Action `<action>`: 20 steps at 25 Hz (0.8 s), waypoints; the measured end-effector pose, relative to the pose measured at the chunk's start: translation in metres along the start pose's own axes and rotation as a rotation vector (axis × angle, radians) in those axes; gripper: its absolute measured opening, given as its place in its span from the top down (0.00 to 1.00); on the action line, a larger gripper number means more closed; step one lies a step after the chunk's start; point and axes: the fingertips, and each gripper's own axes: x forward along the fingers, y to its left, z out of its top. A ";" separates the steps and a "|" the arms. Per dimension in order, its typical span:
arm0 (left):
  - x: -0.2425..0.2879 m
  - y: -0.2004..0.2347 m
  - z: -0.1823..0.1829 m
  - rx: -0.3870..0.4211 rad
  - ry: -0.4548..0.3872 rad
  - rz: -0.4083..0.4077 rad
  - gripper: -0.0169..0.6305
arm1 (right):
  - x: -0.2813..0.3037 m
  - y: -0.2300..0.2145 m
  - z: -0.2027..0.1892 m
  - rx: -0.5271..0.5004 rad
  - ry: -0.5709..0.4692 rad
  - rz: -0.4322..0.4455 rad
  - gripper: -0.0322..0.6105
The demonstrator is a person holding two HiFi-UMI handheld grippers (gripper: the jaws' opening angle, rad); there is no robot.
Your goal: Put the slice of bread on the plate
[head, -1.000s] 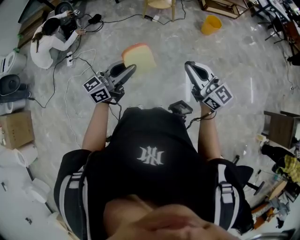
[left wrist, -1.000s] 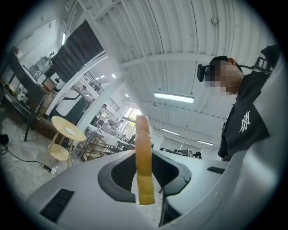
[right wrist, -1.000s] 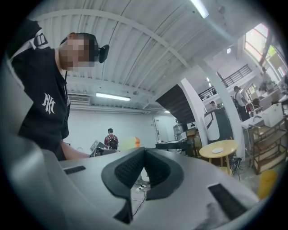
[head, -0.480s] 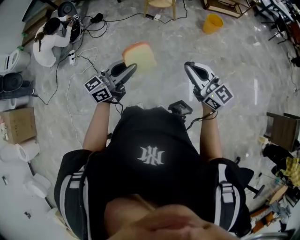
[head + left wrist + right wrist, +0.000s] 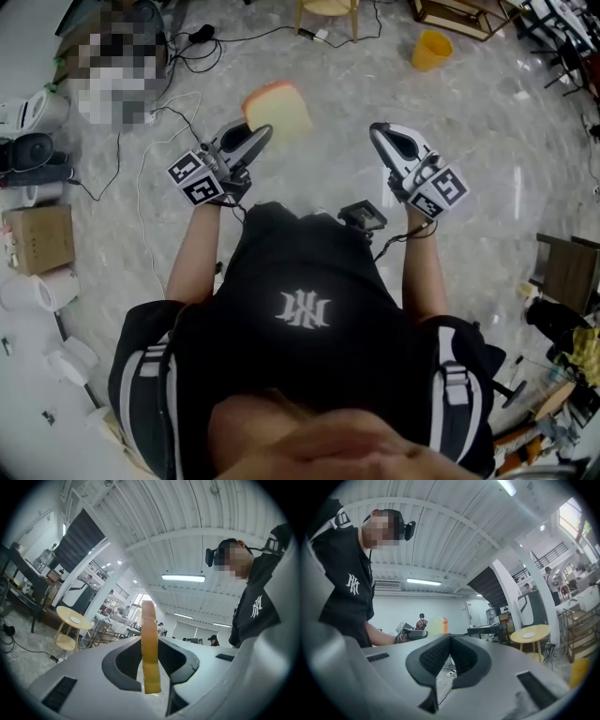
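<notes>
Head view and both gripper views, one moment. The left hand-held gripper [image 5: 259, 141] is clenched on the slice of bread [image 5: 278, 112]: seen along its own jaws, the slice stands on edge between the two dark pads, the crust rising well above them. From above, the slice sticks out forward beyond the jaw tips, its pale face turned up and a darker crust along its far edge, held in the air over the grey marbled floor [image 5: 319, 183]. The right hand-held gripper [image 5: 380, 134] is clenched on nothing; its own view shows the ribbed pads meeting at their tips with no object between them. The two are held side by side and well apart, both reaching away from the person. Each carries a cube [image 5: 197, 178] printed with black-and-white square markers; no letters can be read on these. The person wears a black shirt [image 5: 281, 272] bearing a white interlocked "NY" monogram [image 5: 302, 309], the only legible writing. Farther off stands a small round desk [image 5: 70, 620] of pale wood with a lower shelf; a small white round thing [image 5: 75, 619] lies on its top, too small to identify. Also on the floor: a yellow bucket [image 5: 432, 49], a cardboard box [image 5: 39, 239] at the left, and black cables [image 5: 187, 103].
</notes>
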 end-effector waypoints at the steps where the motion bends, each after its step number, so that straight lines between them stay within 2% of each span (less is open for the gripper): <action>1: -0.001 -0.001 -0.001 0.002 -0.001 0.002 0.81 | -0.001 0.000 -0.001 0.001 -0.002 0.000 0.95; 10: 0.001 0.004 -0.004 0.007 -0.001 0.012 0.81 | -0.008 -0.009 -0.003 0.013 -0.007 -0.036 0.95; 20: 0.023 0.049 0.003 -0.018 -0.015 0.001 0.81 | 0.012 -0.042 -0.003 0.009 0.020 -0.067 0.95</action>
